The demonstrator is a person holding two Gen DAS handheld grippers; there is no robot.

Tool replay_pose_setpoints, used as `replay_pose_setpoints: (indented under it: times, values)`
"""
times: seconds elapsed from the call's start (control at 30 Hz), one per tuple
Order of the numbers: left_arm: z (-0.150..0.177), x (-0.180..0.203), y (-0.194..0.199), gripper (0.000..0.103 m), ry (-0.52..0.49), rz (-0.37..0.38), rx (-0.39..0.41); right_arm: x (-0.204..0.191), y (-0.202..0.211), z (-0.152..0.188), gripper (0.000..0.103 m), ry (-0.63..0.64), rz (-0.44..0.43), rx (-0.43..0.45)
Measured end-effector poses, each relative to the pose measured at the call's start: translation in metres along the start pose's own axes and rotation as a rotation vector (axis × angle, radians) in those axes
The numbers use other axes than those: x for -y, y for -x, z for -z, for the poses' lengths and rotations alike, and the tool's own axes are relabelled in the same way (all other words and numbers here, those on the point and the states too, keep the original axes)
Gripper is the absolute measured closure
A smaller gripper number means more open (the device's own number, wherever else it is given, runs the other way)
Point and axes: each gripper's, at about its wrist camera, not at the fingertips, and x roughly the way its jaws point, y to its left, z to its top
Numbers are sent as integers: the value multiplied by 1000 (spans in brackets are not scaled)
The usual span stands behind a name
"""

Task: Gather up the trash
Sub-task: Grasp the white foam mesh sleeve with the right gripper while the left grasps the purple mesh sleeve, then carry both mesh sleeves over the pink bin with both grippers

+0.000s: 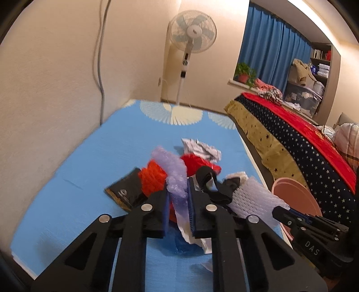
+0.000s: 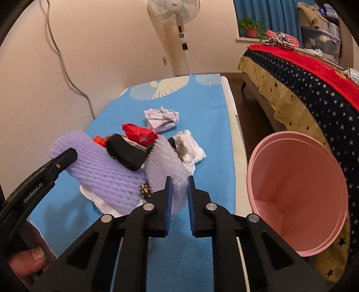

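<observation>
Where black cloth point(image 2: 125, 152) drapes both foam nets point(image 2: 107, 175), a pink bin point(image 2: 298, 193) stands beside.

Both wrist cameras look forward and down along their own fingers, close over the blue mat point(image 1: 67, 161) point(image 2: 202, 116). Each shares the trash pile at frame centre, the standing fan point(image 1: 192, 33) point(image 2: 174, 11) at the top and the pink bin point(image 1: 294, 197) point(image 2: 298, 193) at right, nearer in the right wrist view.

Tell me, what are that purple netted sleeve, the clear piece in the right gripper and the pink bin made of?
The purple sleeve looks like soft foam netting: matte, with a diamond mesh. The clear piece between the right gripper fingers seems to be bubble wrap, glossy with small blisters. The pink bin looks like smooth, slightly shiny moulded plastic.
</observation>
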Motion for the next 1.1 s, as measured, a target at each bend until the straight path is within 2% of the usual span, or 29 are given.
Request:
replay_pose_setpoints:
  times: [0.1,0.4,0.73,0.9,1.1]
  values:
    - [-6,-2,13,90,0,-13,49,0,13,-3,90,-4,4,39]
    - [-14,-2,42,90,-13,-20,117,5,45,-7,90,-17,41,112]
    - [-25,19,73,90,-76,0,215,18,80,-11,90,-40,102,182]
    - [-29,29,80,90,-97,25,239,32,97,-15,90,-64,137,215]
    - [-29,45,81,90,-124,67,232,57,106,-20,90,-103,201,241]
